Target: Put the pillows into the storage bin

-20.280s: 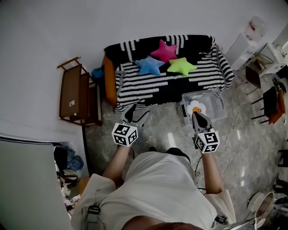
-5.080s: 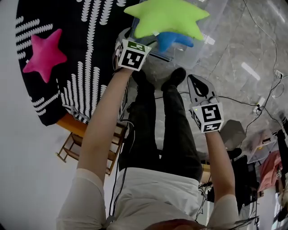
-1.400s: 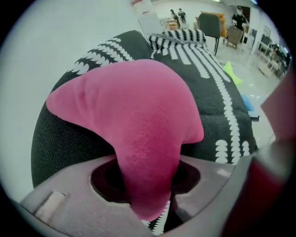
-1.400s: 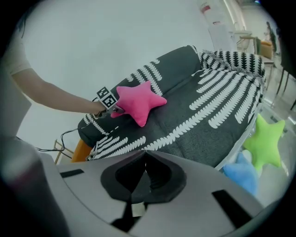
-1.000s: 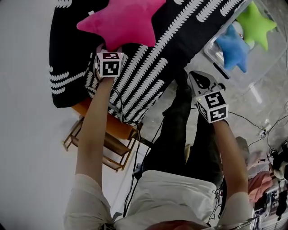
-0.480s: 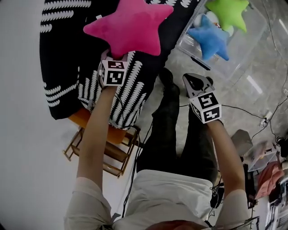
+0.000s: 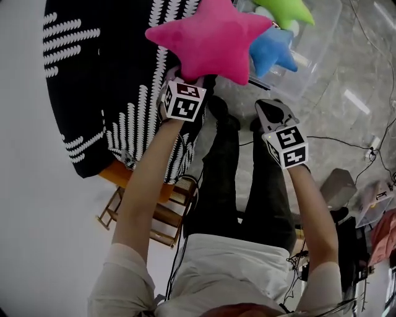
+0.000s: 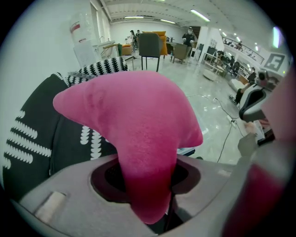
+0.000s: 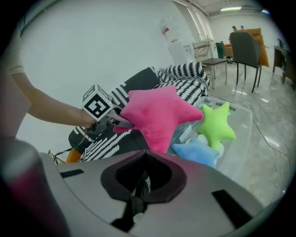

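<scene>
Between sofa (image 7: 99,80) and bin rim (image 7: 322,52) hangs pink pillow (image 7: 210,37).

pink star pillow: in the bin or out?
Out: the left gripper holds the pink star pillow aloft, not yet down in the storage bin.

pink pillow (image 7: 207,37), blue pillow (image 7: 275,51), green pillow (image 7: 286,8), black-white sofa (image 7: 93,80).

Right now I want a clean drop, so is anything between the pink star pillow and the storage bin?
Nothing visible. The pink star pillow, gripped in the left gripper's jaws, hangs near the open storage bin; only the green star and blue star lie inside.
</scene>
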